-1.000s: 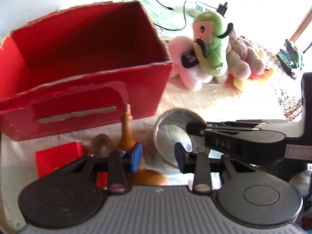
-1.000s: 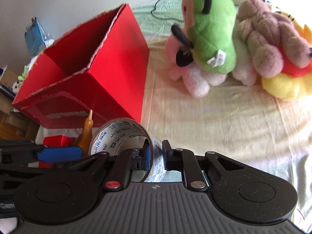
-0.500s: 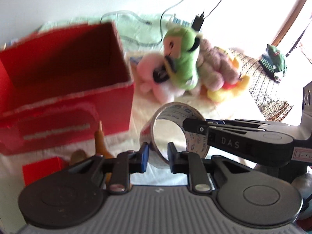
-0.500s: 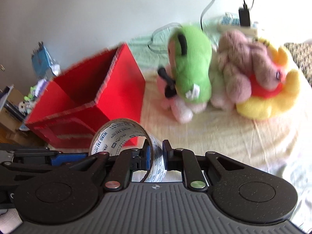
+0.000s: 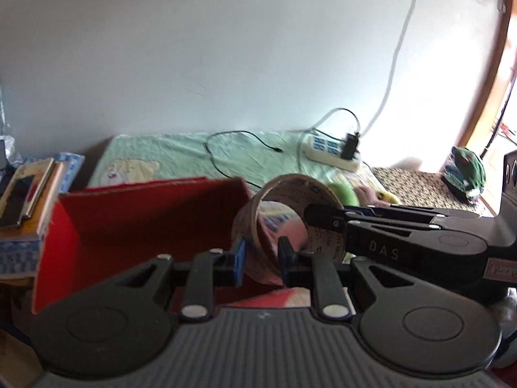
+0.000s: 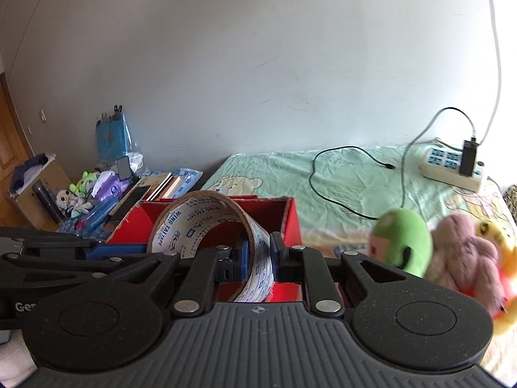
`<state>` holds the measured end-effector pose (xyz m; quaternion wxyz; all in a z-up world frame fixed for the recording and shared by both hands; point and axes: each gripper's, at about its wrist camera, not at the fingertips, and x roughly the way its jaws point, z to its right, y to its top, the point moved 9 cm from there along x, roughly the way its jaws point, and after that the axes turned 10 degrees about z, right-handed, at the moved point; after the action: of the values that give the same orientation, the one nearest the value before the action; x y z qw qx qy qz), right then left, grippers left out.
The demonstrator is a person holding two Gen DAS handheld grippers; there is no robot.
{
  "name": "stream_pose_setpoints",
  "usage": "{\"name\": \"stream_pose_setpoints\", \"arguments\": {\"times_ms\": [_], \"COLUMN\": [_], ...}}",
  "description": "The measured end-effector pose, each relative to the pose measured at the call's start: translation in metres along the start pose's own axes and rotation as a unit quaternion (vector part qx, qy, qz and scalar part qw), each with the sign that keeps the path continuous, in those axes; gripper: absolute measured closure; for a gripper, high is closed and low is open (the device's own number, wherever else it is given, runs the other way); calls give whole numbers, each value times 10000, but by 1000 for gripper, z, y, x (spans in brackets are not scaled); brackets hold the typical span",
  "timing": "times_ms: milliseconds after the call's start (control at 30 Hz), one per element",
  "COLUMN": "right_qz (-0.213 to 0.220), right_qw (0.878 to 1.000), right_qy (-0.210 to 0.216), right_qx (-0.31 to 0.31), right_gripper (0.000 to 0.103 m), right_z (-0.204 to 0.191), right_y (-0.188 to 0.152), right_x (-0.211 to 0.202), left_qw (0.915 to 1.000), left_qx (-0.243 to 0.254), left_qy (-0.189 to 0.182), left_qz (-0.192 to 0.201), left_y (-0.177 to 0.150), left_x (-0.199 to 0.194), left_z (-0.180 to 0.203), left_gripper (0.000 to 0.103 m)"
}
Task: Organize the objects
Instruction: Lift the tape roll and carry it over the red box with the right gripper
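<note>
A roll of clear printed packing tape is held up in the air by both grippers. My right gripper is shut on the roll's right wall. My left gripper is shut on the roll's near wall. The open red cardboard box lies just behind and below the roll; it also shows in the right wrist view. The right gripper's body reaches in from the right in the left wrist view.
Plush toys, green, pink-brown and yellow, lie right of the box on the bed. A white power strip and black cables lie at the back. Books and clutter stand at the left.
Both grippers have lifted the tape roll up from the bed; the views have tilted up towards the wall. The left gripper has closed on the roll's wall.
</note>
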<state>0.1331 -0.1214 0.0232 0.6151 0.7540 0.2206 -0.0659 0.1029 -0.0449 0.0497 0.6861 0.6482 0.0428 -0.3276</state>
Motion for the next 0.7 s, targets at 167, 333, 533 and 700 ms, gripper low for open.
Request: {"name": "stream_pose_setpoints", "arguments": {"times_ms": [167, 333, 533, 700], "right_qz": [-720, -1263, -1703, -1681], "right_qw": [9973, 9899, 9794, 9760], "right_qy": [-102, -473, -905, -1017], "right_qx": [-73, -431, -605, -938], "right_gripper": [88, 89, 89, 84], "right_z": [-14, -18, -12, -20], "right_y": [-17, -39, -51, -53], "right_x": [56, 95, 122, 128], "left_qw": [9988, 9954, 9878, 9836], "left_qx": [-381, -567, -972, -1191], "left_qy": [153, 208, 28, -35], "left_qz": [-274, -743, -1220, -1357], "left_y": [-9, -37, -58, -66], "left_x": [33, 73, 109, 119], "left_z": [-51, -84, -104, -116], "left_gripper": [84, 84, 87, 87]}}
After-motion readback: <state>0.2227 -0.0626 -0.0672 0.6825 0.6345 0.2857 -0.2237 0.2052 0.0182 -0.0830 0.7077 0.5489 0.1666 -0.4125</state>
